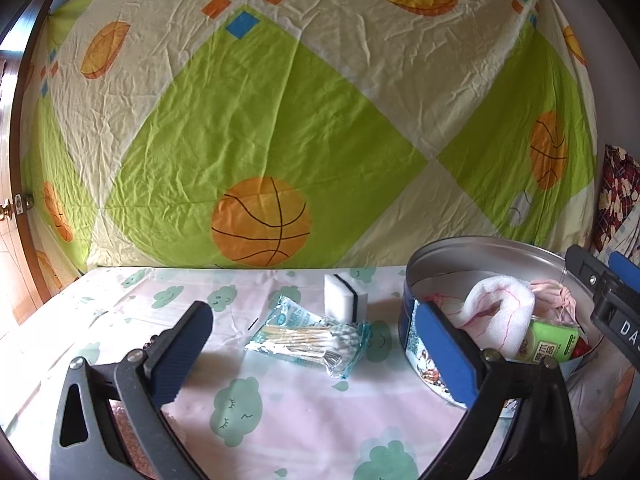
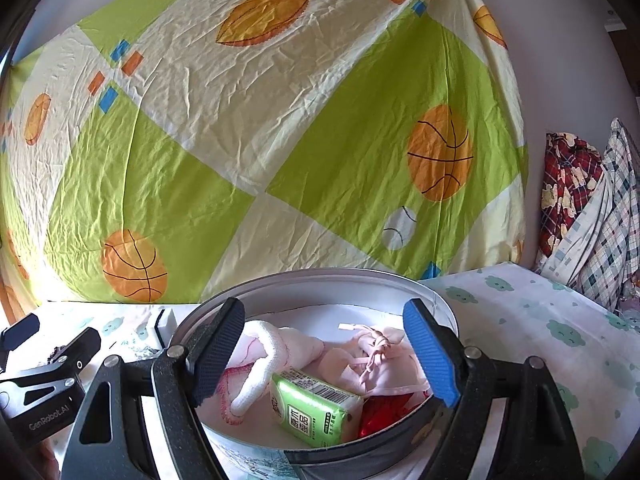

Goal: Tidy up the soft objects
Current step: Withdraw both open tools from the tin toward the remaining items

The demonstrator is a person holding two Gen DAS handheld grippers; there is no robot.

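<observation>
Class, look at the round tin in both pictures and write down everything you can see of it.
The round tin stands upright and lidless on the cloud-print tablecloth. Its inside looks like bare silvery metal; its outer wall carries a blue printed picture. Inside lie a white towel, pink cloth, a green tissue pack and something red. The open right gripper points into it, and the open left gripper has one finger in front of the tin's wall; contact is unclear.

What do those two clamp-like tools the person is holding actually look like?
Each is a black metal frame with triangular cut-outs and silver bolts, ending in two flat fingers. On both the left gripper and the right gripper, one finger has a dark textured pad and the other a bright blue pad. The left one's body carries white "GenRobot.AI" lettering, visible in the right wrist view. No cables or sleeves show.
</observation>
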